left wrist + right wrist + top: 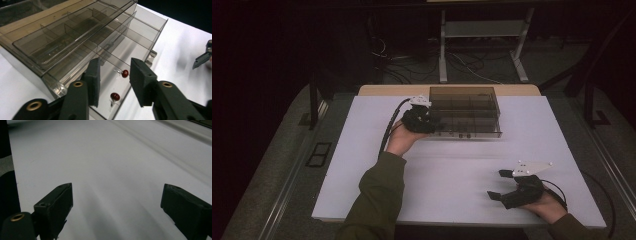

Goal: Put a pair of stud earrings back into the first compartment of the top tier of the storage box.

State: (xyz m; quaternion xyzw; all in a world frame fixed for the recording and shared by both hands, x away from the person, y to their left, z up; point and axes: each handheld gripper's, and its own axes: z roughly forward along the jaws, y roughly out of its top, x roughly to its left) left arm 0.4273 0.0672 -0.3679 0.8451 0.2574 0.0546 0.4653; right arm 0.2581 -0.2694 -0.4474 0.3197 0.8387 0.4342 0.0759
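Smoky clear plastic forms the compartment box (464, 112) that sits at the far middle of a white surface (452, 170), its lid (75, 32) raised and its interior split by thin dividers into a row of cells. The left gripper (418, 120), held in the person's left hand (401, 139), is at the box's near left corner; in the left gripper view its jaws stand apart, one pad just at the edge of the open front cell and the other beside it, closed on nothing. Two small red beads (125, 73), each with a short wire lead, lie on the floor of that front cell, one farther in and one nearer the camera, both between the two jaws as seen from that view. Whether the jaw pad touches the box wall cannot be told. The right gripper (499, 186), carried in the right hand (552, 207) at the near right of the surface, is well apart from the box, its jaws wide open over bare white board in the right gripper view. An olive sleeve (374, 200) covers the left forearm. Cables (388, 130) trail from each gripper. Beyond the surface, a metal frame (482, 45) and loose wires lie on the dim floor.
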